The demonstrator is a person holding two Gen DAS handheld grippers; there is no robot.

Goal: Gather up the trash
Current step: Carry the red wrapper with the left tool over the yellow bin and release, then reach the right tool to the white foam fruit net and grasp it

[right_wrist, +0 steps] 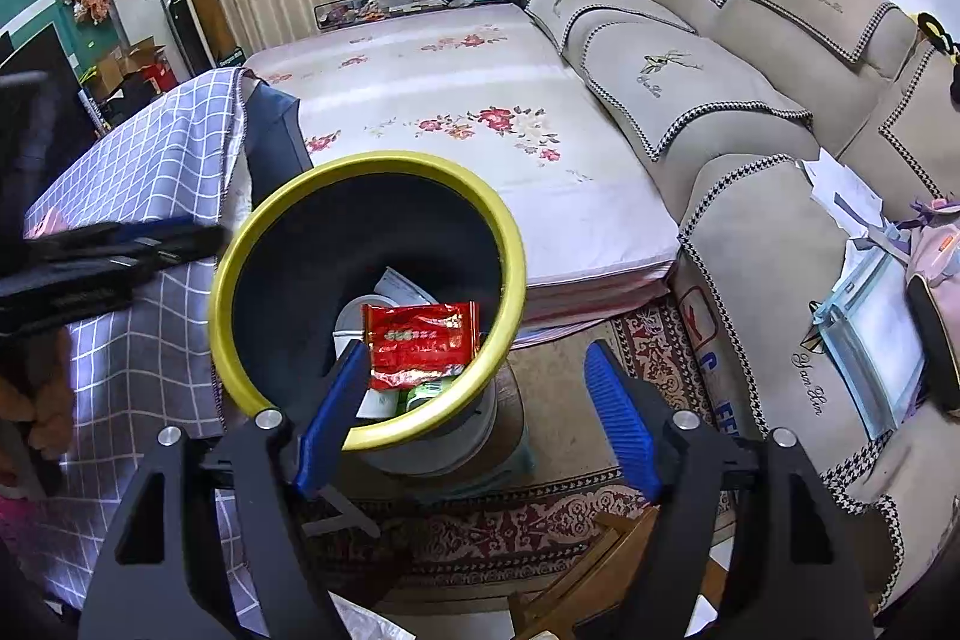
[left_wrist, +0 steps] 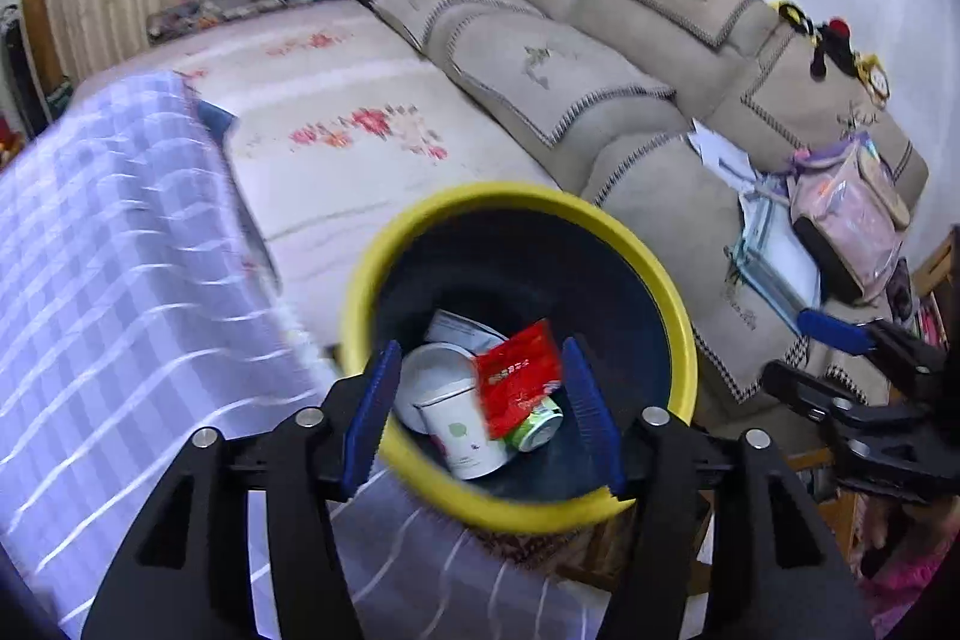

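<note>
Both the left gripper and right gripper hang open and empty over the yellow-rimmed bin. The red wrapper lies topmost, toward the rim's 5 o'clock; a careless nudge there could tip the bin.

Left gripper: matte black triangulated arms with cut-out windows, four silver pivot screws, ribbed blue finger pads. Right gripper: identical black frame, silver screws, ribbed blue pads. No cables or markings visible.

Red wrapper inside yellow-rimmed bin
</note>
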